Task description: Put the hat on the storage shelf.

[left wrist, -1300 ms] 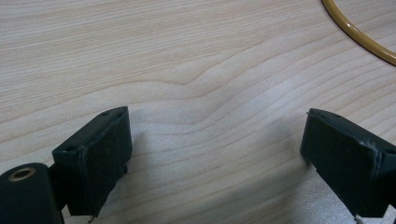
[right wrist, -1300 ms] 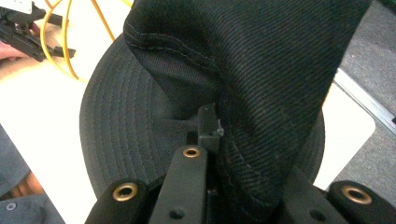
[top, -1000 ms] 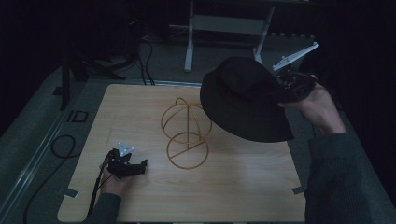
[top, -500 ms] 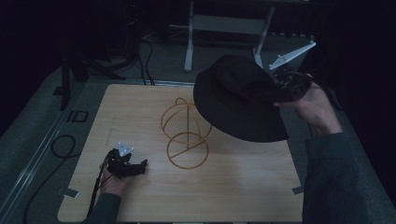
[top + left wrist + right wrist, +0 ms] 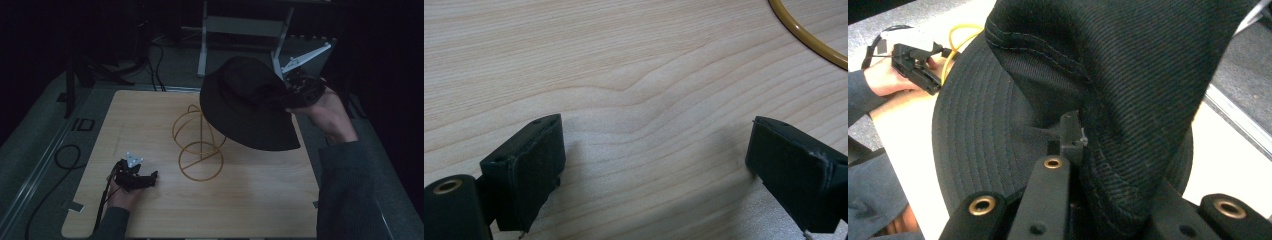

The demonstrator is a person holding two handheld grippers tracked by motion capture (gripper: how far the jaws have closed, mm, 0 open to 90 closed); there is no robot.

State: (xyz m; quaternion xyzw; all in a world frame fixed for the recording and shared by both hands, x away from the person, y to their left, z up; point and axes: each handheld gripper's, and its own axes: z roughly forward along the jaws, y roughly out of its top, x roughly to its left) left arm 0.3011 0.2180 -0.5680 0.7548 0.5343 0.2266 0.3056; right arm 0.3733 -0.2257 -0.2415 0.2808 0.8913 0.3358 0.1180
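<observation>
We hold the black bucket hat in the right gripper — its jaws pinched tight on the hat's fabric — raised above the far right part of the wooden table, just right of the yellow wire stand and overlapping its top. Our left gripper rests on the near left of the table, jaws spread wide and empty.

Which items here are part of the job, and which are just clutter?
In the job:
- black bucket hat, clamped in the right gripper
- yellow wire hat stand
- left gripper, open, resting on the wooden table

Lying about:
- cable loop beside the table
- white metal frame behind it
</observation>
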